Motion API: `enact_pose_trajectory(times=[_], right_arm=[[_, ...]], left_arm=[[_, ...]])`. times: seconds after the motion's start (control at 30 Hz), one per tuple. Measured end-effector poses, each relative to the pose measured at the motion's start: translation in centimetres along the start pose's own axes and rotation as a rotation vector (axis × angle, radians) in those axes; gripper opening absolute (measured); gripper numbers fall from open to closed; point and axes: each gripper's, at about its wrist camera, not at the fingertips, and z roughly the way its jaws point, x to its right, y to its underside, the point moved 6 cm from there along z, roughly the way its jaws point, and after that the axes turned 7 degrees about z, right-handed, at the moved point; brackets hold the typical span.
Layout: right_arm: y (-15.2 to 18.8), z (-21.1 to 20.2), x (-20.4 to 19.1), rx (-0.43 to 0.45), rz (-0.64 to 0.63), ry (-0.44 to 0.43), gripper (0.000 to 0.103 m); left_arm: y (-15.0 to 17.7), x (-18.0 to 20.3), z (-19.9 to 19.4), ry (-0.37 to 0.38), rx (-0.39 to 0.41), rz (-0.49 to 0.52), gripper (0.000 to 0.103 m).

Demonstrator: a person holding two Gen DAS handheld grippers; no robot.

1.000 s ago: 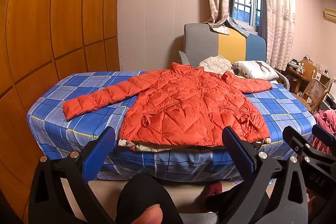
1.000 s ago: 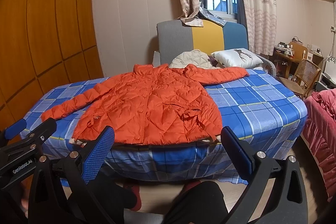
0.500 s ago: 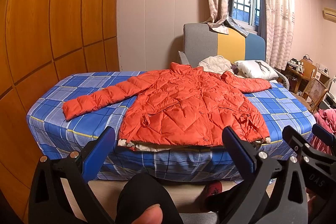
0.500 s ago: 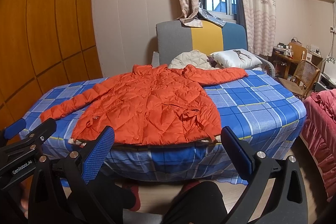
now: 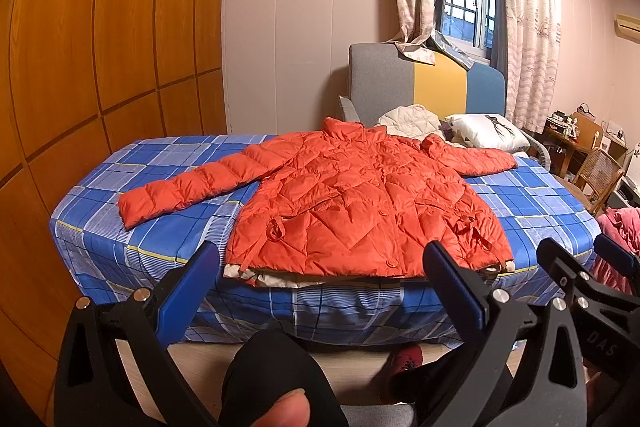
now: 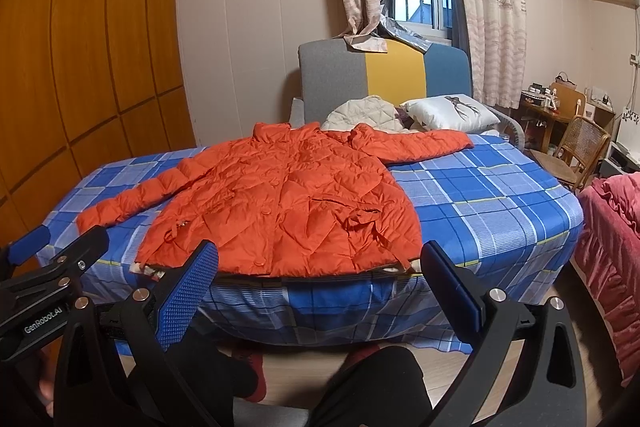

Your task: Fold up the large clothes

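Both claws, left gripper [image 5: 320,283] and right gripper [image 6: 318,281], gape wide, holding nothing, short of the bed [image 5: 540,199]. The orange jacket [image 5: 360,203] lies flat, sleeves spread, hem at the near edge; something pale, maybe lining, peeks beneath.

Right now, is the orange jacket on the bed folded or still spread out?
Spread out, not folded. The orange jacket lies flat, front up, on the bed, both sleeves stretched out sideways, hem at the near edge.
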Motion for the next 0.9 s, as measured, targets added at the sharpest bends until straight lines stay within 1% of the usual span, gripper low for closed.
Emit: enact_pose_trajectory(times=[0.1,0.23,0.3,0.37,0.4,0.43,0.47,0.5,0.53,0.6,0.67,0.73,0.8,0.83,0.9], right_arm=[[0.0,0.5,0.1,-0.012,-0.012,0.011,0.100],[0.8,2.0,0.6,-0.052,0.001,0.012,0.100],[1.4,3.3,1.2,-0.088,0.007,0.013,0.100],[2.1,4.7,2.3,-0.143,0.045,-0.016,0.100],[2.4,5.9,3.4,-0.176,0.063,-0.008,0.100],[2.5,6.7,4.1,-0.189,0.070,0.006,0.100],[2.5,7.2,4.8,-0.197,0.080,0.013,0.100],[2.3,8.5,6.4,-0.214,0.116,0.021,0.100],[2.1,9.3,7.2,-0.227,0.138,0.025,0.100],[1.5,11.8,9.4,-0.258,0.193,0.036,0.100],[0.8,14.3,11.3,-0.281,0.223,0.055,0.100],[0.3,17.4,12.7,-0.325,0.251,0.061,0.100],[-0.1,19.6,13.4,-0.349,0.254,0.067,0.099],[-0.3,20.9,13.7,-0.364,0.246,0.086,0.099],[-0.5,22.7,13.8,-0.387,0.223,0.097,0.099]], left_arm=[[0.0,0.0,0.2,-0.002,-0.006,0.003,0.101],[0.5,-0.2,1.1,0.009,-0.030,-0.006,0.101],[1.0,-0.3,2.1,0.060,-0.053,-0.023,0.101],[1.9,-0.7,3.5,0.145,-0.095,-0.064,0.101],[2.3,-0.8,4.3,0.183,-0.121,-0.088,0.101],[3.0,-1.4,5.3,0.210,-0.159,-0.127,0.101],[3.4,-1.7,6.0,0.220,-0.184,-0.152,0.101],[3.8,-2.2,6.8,0.237,-0.202,-0.173,0.101],[4.1,-2.8,7.7,0.233,-0.215,-0.178,0.101],[4.6,-4.1,9.2,0.181,-0.241,-0.181,0.101],[4.8,-5.5,10.7,0.150,-0.247,-0.212,0.101],[4.6,-7.2,12.6,0.118,-0.270,-0.245,0.101],[4.1,-8.7,14.0,0.093,-0.275,-0.269,0.101],[3.9,-9.3,14.7,0.074,-0.283,-0.275,0.101],[3.1,-10.5,16.3,0.039,-0.279,-0.266,0.101]])
